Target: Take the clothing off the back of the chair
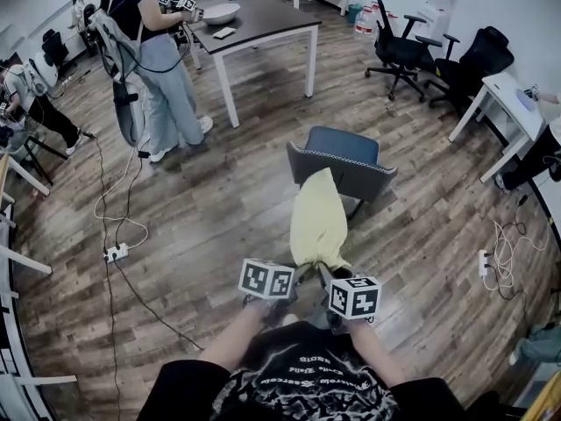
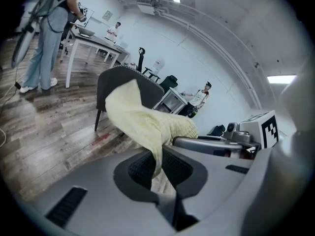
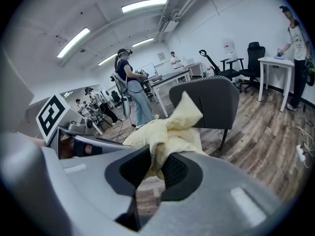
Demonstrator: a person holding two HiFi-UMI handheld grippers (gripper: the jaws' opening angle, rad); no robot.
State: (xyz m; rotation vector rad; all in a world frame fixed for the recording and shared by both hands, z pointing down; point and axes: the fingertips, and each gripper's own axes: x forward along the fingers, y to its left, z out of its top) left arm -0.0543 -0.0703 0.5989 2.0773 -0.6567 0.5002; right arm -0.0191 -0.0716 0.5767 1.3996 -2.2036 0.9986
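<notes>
Clothing (image 1: 319, 222): near end clenched in jaws of left gripper (image 2: 156, 167) and right gripper (image 3: 155, 169); far end draped on chair (image 1: 344, 172); removal judged midway; pulling clear is required next.

Pale yellow knit garment (image 1: 319, 222): near end pinched in both pairs of jaws, bunched, stretching ahead to grey chair (image 1: 368, 179) back.

Open floor (image 1: 219, 209) lies on both sides of the chair (image 1: 342, 160) standing straight ahead, while a power strip (image 1: 116, 253) and cables (image 1: 131, 296) cross the floor at left, and a standing person (image 1: 153, 60) and a desk (image 1: 263, 20) block the far left.
</notes>
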